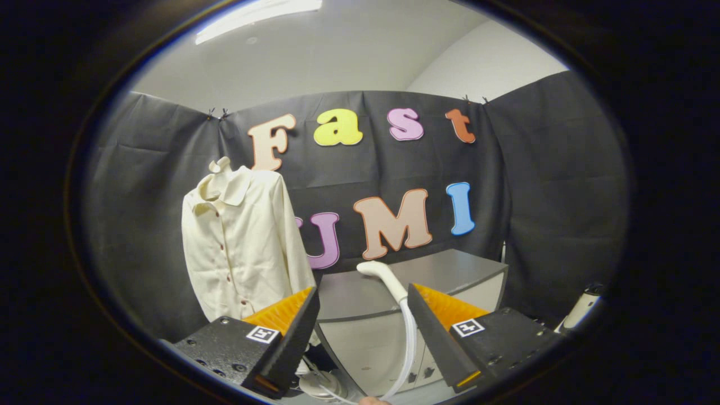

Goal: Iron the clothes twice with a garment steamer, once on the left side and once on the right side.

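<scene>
A cream button-up shirt [242, 247] hangs on a hanger against the booth wall, beyond and to the left of my fingers. The white steamer head [382, 277] with its hose [409, 349] rises between my fingers, closer to the right one, over the front edge of a grey cabinet [444, 270]. My gripper [363, 332] is open, with the jaws wide apart, and neither finger touches the steamer handle. The hose runs down to a white base part [320, 385] low between the fingers.
The grey cabinet, with pale front panels [371, 343], stands straight ahead to the right of the shirt. A white and dark upright object [582, 306] shows at the far right, beside the cabinet.
</scene>
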